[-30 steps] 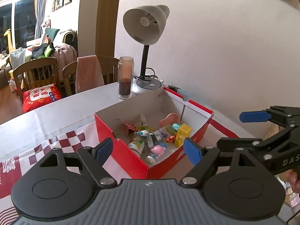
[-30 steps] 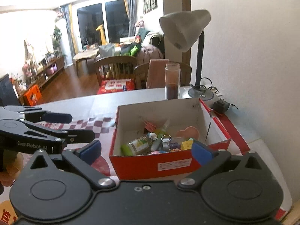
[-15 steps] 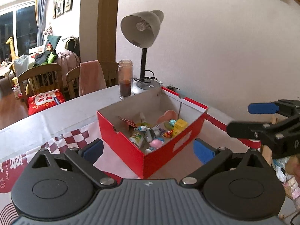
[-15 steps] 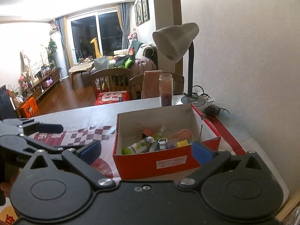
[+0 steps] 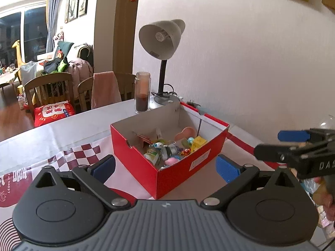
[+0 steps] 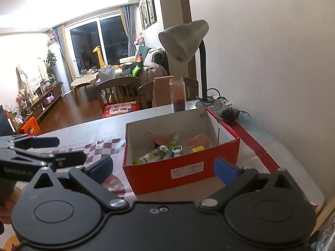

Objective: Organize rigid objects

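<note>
Checked tablecloth (image 5: 79, 152) is spread under a red box (image 5: 178, 167), where small rigid items (image 5: 167, 148), too jumbled to name surely, are gathered ahead of the left gripper (image 5: 165, 167) and right gripper (image 6: 163, 167), both held wide and empty.
</note>
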Demonstrator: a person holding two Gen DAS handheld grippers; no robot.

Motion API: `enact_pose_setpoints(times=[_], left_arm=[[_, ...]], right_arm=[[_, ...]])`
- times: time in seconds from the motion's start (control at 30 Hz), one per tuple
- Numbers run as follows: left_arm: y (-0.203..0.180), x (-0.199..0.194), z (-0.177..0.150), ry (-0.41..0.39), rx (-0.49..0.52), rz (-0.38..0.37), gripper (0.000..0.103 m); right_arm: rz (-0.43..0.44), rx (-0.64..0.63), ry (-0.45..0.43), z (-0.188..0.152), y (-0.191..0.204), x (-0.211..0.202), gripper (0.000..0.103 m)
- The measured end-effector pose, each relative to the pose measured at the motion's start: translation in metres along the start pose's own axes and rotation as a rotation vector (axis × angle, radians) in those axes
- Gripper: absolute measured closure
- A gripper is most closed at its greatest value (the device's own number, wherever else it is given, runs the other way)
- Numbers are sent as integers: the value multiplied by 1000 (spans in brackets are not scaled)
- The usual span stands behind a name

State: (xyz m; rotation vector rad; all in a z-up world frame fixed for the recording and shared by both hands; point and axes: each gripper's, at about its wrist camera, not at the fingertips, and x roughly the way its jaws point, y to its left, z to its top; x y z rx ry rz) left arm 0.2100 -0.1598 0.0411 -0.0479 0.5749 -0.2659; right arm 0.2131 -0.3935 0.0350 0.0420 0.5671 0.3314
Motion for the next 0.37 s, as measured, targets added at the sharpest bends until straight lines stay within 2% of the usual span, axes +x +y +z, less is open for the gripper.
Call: enact_pose_setpoints(times=[0.37], left_arm=[[10, -1, -2, -10, -29, 33, 1]], right_arm=[[5, 26, 23, -8, 1, 0, 0]])
